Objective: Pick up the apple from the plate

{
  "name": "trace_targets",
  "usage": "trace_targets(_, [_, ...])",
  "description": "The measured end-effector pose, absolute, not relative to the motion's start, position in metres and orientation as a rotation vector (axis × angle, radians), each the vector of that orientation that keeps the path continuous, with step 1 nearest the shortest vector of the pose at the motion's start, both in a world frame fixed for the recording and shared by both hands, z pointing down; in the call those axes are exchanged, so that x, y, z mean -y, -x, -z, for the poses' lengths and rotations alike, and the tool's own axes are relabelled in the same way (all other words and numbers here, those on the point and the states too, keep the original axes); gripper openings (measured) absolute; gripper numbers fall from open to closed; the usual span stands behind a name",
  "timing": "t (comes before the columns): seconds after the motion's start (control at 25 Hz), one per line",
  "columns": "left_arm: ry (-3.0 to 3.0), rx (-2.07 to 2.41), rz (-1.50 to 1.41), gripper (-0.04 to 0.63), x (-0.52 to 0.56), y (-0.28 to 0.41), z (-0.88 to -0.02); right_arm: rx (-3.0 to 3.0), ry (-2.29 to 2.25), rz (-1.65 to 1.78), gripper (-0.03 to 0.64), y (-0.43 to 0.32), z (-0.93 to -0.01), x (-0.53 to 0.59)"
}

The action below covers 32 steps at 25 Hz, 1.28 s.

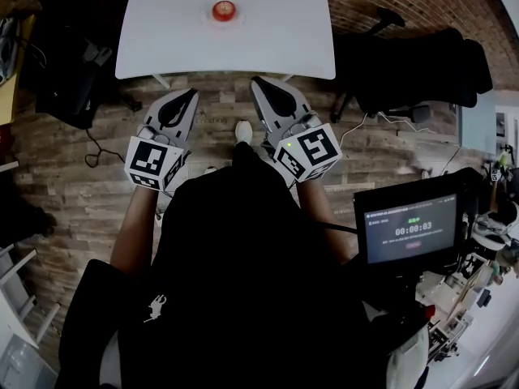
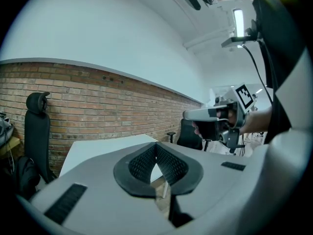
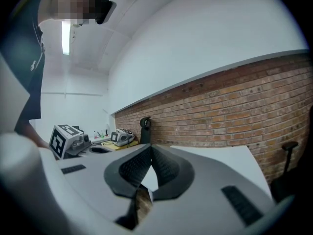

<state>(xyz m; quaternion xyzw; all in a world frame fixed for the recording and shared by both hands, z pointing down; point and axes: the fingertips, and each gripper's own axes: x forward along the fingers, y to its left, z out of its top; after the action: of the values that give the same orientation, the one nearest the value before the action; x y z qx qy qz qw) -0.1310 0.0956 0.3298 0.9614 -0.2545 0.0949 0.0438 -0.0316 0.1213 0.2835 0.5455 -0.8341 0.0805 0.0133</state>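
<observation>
Apple [image 1: 224, 10] red, on small white plate [image 1: 210, 17], far-centre of white table [image 1: 276, 43]. Lies straight ahead of both tools, well apart, past table's near edge. Left gripper [image 1: 189, 96] and right gripper [image 1: 259, 84] flank its line; neither clearly nearer. Both sets of jaws closed, nothing between. Opening needed before reaching.

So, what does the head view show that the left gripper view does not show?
Only the head view: the apple on the white table, and the timer screen. Only the left gripper view: the ceiling light and the white upper wall. Both: the table, the brick wall, the left gripper and the right gripper, both with jaws together.
</observation>
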Motion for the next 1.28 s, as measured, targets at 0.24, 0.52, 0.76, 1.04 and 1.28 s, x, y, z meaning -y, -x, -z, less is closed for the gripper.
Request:
trace_targets(0.24, [-2.923, 0.793, -0.326, 0.006, -0.065, 0.100, -0.332, 2.625, -1.674, -0.276, 0.004, 0.000, -0.286, -0.085])
trace_targets(0.52, [-2.913, 0.825, -0.335, 0.006, -0.040, 0.075, -0.329, 2.652, -1.618, -0.281, 0.004, -0.022, -0.285, -0.057])
trace_targets(0.76, [-2.892, 0.872, -0.311, 0.006, -0.038, 0.083, -0.329, 2.684, -1.558, -0.240, 0.004, -0.013, -0.281, -0.055])
trace_targets(1.04, [-2.872, 0.896, -0.332, 0.006, -0.012, 0.042, -0.330, 2.707, -1.529, -0.290, 0.003, -0.056, -0.285, -0.026])
trace_targets(1.28, [-2.859, 0.921, -0.363, 0.006, 0.011, 0.000, -0.340, 2.715, -1.499, -0.332, 0.003, -0.098, -0.303, 0.001])
